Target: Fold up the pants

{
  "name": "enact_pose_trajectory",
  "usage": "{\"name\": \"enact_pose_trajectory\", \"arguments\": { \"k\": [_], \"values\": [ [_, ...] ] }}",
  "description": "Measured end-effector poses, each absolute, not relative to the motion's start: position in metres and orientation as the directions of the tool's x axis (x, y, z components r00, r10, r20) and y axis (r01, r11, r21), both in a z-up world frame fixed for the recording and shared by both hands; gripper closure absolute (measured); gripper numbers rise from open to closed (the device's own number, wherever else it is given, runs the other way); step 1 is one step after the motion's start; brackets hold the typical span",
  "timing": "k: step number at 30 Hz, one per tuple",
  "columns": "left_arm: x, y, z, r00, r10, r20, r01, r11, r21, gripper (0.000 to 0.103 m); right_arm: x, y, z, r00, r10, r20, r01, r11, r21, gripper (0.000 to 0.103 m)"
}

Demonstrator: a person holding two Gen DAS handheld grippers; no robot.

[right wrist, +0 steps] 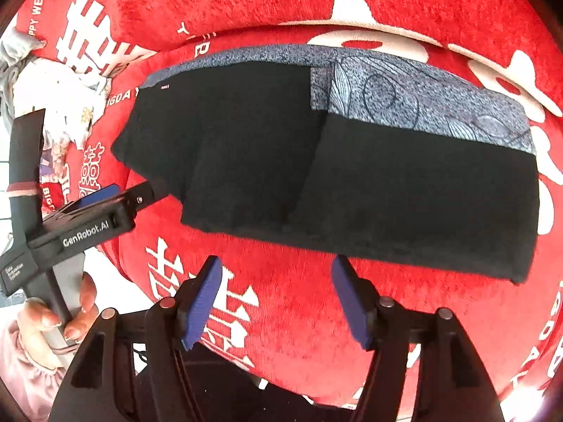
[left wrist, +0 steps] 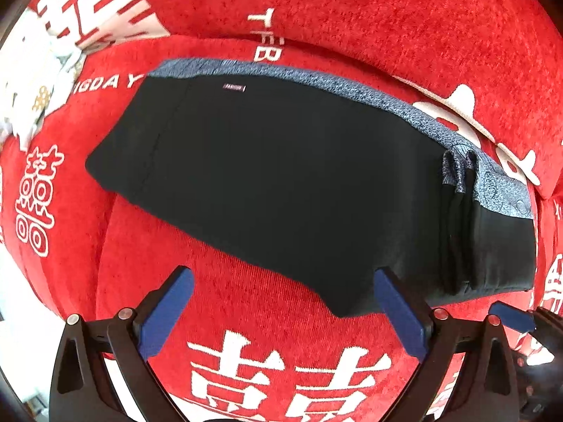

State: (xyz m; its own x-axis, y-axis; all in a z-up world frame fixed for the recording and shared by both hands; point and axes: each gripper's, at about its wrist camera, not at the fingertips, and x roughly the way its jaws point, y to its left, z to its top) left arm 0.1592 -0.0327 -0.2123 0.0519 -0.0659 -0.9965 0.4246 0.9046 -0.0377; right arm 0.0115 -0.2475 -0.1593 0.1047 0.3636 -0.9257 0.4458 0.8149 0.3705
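The black pants (left wrist: 299,183) lie folded into a flat stack on the red cushion, with a blue patterned inner band (left wrist: 352,88) along the far edge and a small label (left wrist: 234,87). They also show in the right wrist view (right wrist: 352,176). My left gripper (left wrist: 281,288) is open and empty, its right finger touching or just over the stack's near edge. My right gripper (right wrist: 278,274) is open and empty, just short of the pants' near edge. The left gripper (right wrist: 119,193) shows at the left of the right wrist view, by the stack's near-left corner.
The red plush sofa cover (left wrist: 246,316) with white characters lies under everything, its backrest (left wrist: 352,7) rising behind the pants. A white and grey printed cloth (right wrist: 70,105) sits at the far left. My hand (right wrist: 70,313) holds the left gripper's handle.
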Motion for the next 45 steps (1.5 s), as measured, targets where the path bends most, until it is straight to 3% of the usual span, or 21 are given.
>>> {"name": "enact_pose_trajectory", "arguments": {
  "k": [6, 32, 45],
  "values": [
    [0.156, -0.023, -0.217, 0.011, -0.074, -0.997, 0.425, 0.903, -0.062, 0.001, 0.014, -0.238, -0.155, 0.092, 0.327, -0.941, 0.443, 0.833, 0.333, 0.018],
    [0.219, 0.070, -0.259, -0.072, -0.049, -0.996, 0.332, 0.941, -0.070, 0.001, 0.069, -0.172, -0.179, -0.009, 0.268, -0.963, 0.359, 0.900, 0.247, 0.018],
    [0.261, 0.085, -0.255, -0.028, -0.045, -0.999, 0.328, 0.943, -0.052, 0.001, 0.096, -0.165, -0.188, -0.014, 0.242, -0.970, 0.356, 0.908, 0.221, 0.018]
  ]
}}
